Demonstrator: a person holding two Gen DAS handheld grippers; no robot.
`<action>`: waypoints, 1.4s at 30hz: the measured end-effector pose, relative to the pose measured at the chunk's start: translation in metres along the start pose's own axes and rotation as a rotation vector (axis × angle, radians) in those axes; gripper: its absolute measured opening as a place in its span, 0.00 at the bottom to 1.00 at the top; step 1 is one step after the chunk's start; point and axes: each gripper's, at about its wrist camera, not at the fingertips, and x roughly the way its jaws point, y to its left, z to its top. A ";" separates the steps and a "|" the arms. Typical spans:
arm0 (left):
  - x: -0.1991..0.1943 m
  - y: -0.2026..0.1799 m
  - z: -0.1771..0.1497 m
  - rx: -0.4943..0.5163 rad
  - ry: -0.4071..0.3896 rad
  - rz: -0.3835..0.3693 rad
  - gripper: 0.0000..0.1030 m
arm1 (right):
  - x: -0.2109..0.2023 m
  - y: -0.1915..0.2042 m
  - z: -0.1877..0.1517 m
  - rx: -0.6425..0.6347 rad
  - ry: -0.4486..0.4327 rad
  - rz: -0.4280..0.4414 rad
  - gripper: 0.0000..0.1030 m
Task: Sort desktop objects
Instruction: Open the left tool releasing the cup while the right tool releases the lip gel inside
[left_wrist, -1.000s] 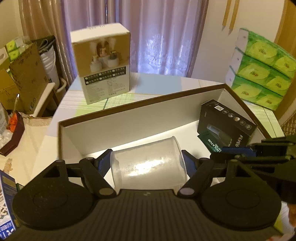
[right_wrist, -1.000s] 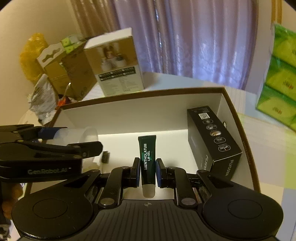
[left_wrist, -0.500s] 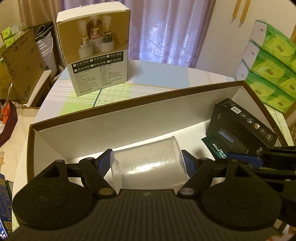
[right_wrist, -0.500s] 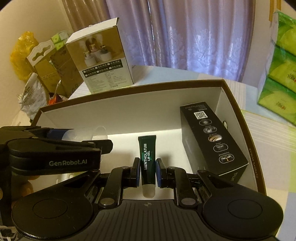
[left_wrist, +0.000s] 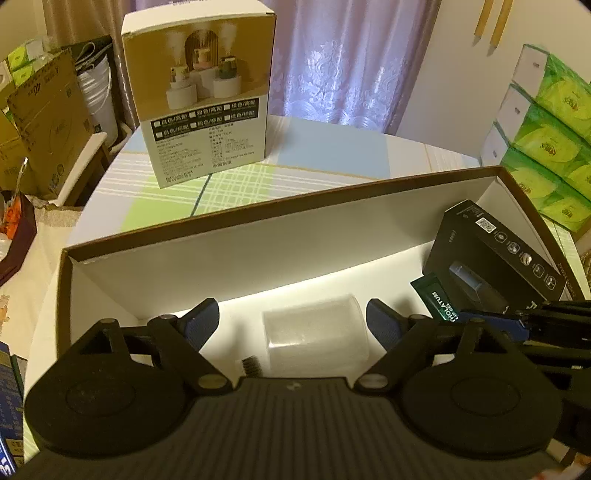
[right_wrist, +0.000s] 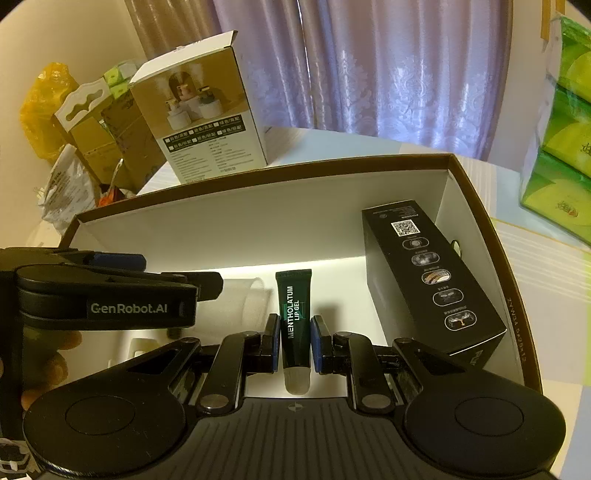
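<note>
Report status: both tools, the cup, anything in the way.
Left tool open, clear cup lying loose in brown box. Right tool shut on lip gel tube. Black carton at right.

Pale surface with green-and-blue plaid cloth. On it: large open brown-rimmed box, white inside, near edge; upright humidifier carton behind it, apart; stacked green tissue packs at right.

Frosted plastic cup, glossy tube, matt cardboard box
</note>
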 end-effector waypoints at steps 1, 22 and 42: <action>-0.001 0.000 0.000 0.004 -0.001 0.004 0.82 | 0.000 0.000 0.000 -0.001 0.001 0.002 0.14; -0.020 0.000 -0.005 0.048 -0.034 0.046 0.84 | -0.003 0.010 -0.002 -0.037 -0.043 0.033 0.14; -0.061 0.002 -0.013 0.083 -0.113 0.116 0.94 | -0.037 0.027 -0.011 -0.089 -0.112 0.006 0.89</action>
